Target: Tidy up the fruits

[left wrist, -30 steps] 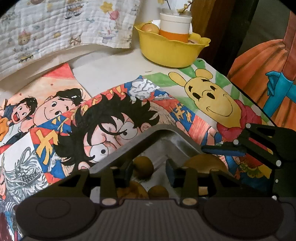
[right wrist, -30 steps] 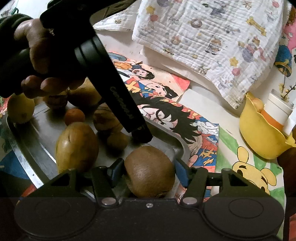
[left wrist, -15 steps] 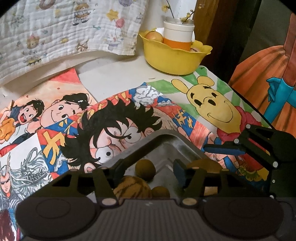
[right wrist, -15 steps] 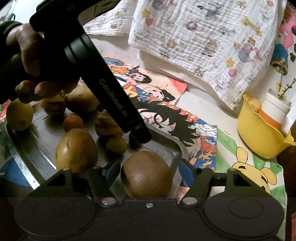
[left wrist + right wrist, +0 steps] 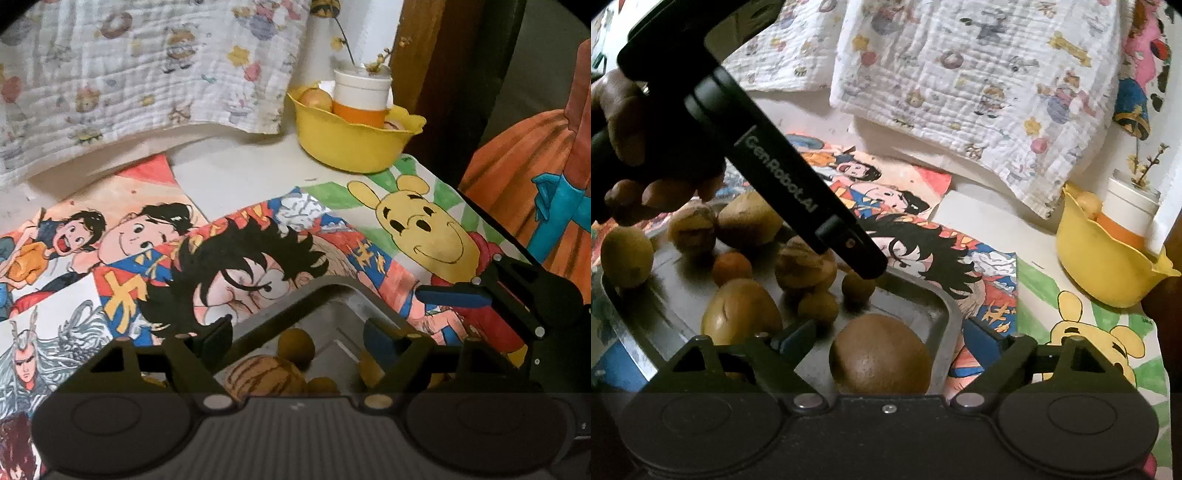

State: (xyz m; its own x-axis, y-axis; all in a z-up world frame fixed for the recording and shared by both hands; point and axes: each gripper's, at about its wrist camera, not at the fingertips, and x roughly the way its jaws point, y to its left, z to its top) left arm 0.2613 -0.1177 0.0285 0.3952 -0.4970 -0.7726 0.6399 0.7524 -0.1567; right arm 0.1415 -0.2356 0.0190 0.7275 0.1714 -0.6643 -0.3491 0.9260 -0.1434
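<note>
Brown and fuzzy, a kiwi (image 5: 881,354) sits right between the two fingers of the right claw (image 5: 890,338). The fingers have just been opening and now stand wide apart, so they do not press on the kiwi. It lies in the near corner of a metal tray (image 5: 945,306) on the bench.

Just left of the right claw is a big yellow-brown fruit (image 5: 740,312). A bit past the claw are small round fruits (image 5: 818,306), a striped brown one (image 5: 805,266) and a little orange one (image 5: 732,267). Farther left, more brown fruits (image 5: 746,219) and a yellow lemon (image 5: 626,254) sit in the tray.

The left claw (image 5: 297,334) reaches down over the tray too, held by a hand (image 5: 646,147). Its fingers have just been opening as well and are spread wide, pinching nothing. Below and between them is the striped brown fruit (image 5: 264,374), with a small round one (image 5: 295,343) just past it.

Under the tray lie bright cartoon pictures (image 5: 258,251), and a yellow bear picture (image 5: 1097,339) is to the right of the right claw. Far off to the right stands a yellow bowl (image 5: 1100,262) with a white and orange cup (image 5: 1126,210) and a fruit (image 5: 1087,201) in it. At the back lies a white cloth (image 5: 979,74) with small drawings on it.
</note>
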